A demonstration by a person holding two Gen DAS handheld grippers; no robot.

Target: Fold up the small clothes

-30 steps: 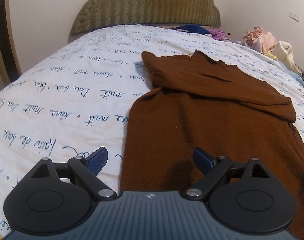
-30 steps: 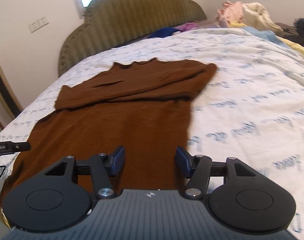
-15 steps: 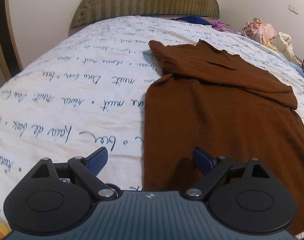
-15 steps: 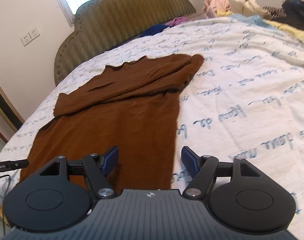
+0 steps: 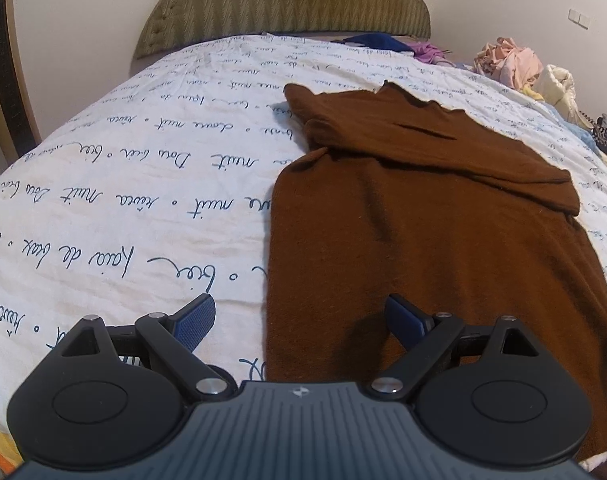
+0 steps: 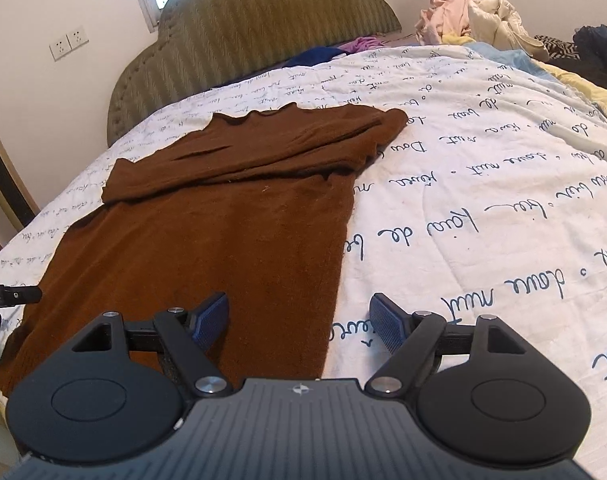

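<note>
The white quilted bedspread is covered all over with dark blue handwritten script, lying upside down from where the cameras look. In it I can make out "nuit" and "de" repeated, perhaps "doux"; the rest stays uncertain. A small black device at the left edge of the right wrist view bears white letters that look like "LAI", cut off by the frame.
</note>
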